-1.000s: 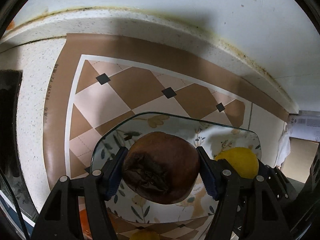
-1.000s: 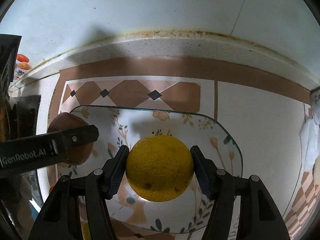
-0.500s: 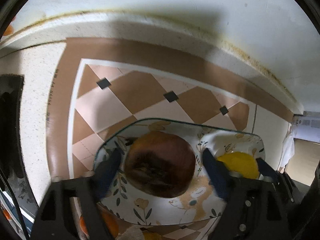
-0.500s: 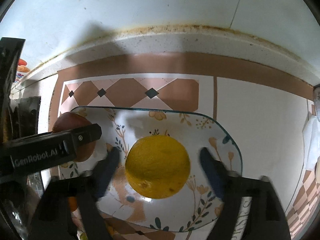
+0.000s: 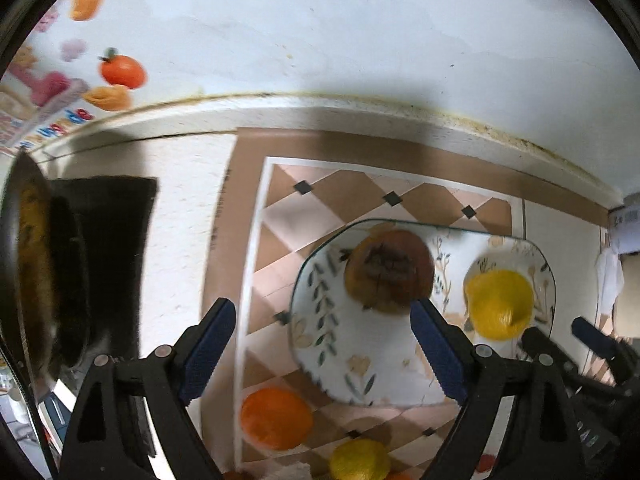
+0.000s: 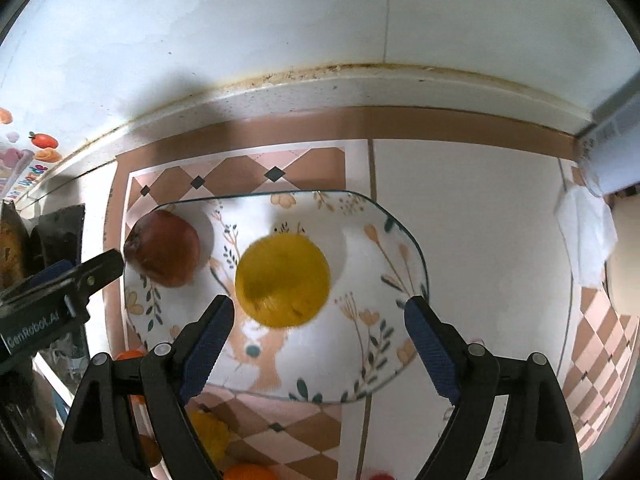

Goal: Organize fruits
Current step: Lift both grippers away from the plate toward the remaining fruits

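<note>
1. Plate (image 6: 404, 236): glass, floral print, eight-sided. It is set on the patterned mat (image 5: 332, 200) that covers the counter (image 5: 188, 184), near the back edge below the white wall (image 6: 280, 20).

2. Brown fruit (image 5: 390, 272): dark, with a dried calyx. It is placed on the plate's left part, close to its back-left corner. It is also seen in the right wrist view (image 6: 164, 248). Nothing is gripping it.

3. Yellow fruit (image 6: 282, 280): round. It is placed near the middle of the plate, to the right of the brown fruit and apart from it. In the left wrist view it is seen at the plate's right end (image 5: 500, 304).

4. Left gripper (image 5: 324, 344): its blue-padded fingers (image 5: 208, 344) are spread wide and nothing is held. The jaws have just been opening. The brown fruit is seen beyond the right fingertip, clear of the pads.

5. Right gripper (image 6: 320, 344): its fingers (image 6: 428, 348) are spread wide and are empty. The jaws have just been opening. The yellow fruit is seen ahead of the tips, untouched by either pad.

6. Orange fruit (image 5: 276, 418): placed on the mat off the plate's front-left corner.

7. Second yellow fruit (image 5: 360, 460): placed on the mat in front of the plate, beside the orange fruit.

8. Dark pan (image 5: 28, 272): at the counter's left end, on a black mat (image 5: 116, 240).
</note>
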Action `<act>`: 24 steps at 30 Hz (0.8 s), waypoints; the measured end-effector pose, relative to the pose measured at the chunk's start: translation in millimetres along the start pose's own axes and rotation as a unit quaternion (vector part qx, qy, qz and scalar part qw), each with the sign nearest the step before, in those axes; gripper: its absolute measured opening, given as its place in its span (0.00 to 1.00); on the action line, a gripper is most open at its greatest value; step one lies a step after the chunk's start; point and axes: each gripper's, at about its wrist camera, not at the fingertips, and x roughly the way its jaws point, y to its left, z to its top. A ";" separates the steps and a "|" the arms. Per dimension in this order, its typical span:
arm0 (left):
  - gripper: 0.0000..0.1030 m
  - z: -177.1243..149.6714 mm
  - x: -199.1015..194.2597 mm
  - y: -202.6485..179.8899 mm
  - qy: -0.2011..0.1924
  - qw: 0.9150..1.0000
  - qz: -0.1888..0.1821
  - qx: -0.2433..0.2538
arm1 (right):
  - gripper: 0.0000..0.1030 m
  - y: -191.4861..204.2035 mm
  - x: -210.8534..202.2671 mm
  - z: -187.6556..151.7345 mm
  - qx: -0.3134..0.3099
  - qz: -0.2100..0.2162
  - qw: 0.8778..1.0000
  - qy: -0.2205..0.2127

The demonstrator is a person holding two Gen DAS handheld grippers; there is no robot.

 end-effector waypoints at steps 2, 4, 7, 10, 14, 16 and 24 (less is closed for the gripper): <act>0.87 -6.6 -12.1 6.9 -0.013 1.000 0.004 0.003 | 0.87 0.8 -8.5 -6.8 0.000 -0.001 1.000 -0.008; 0.87 -17.2 -24.1 10.1 -0.024 1.000 0.005 0.002 | 0.87 -1.4 -20.3 -15.9 0.001 -0.001 1.000 -0.016; 0.87 -38.5 -41.5 17.4 -0.042 0.999 0.001 0.001 | 0.87 0.7 -37.5 -29.9 -0.001 -0.003 0.999 -0.032; 0.87 -55.9 -57.3 24.1 -0.062 0.998 -0.003 -0.003 | 0.87 4.1 -55.7 -44.7 -0.003 -0.002 0.999 -0.048; 0.87 -80.7 -80.9 33.1 -0.088 0.996 -0.006 -0.004 | 0.87 12.9 -79.9 -65.8 -0.009 -0.005 0.997 -0.073; 0.87 -92.0 -92.7 37.8 -0.100 0.995 -0.008 -0.006 | 0.87 17.4 -92.6 -78.5 -0.012 -0.004 0.996 -0.084; 0.87 -130.4 -127.5 55.5 -0.130 0.991 -0.015 -0.019 | 0.87 31.5 -134.6 -123.7 -0.016 0.005 0.993 -0.116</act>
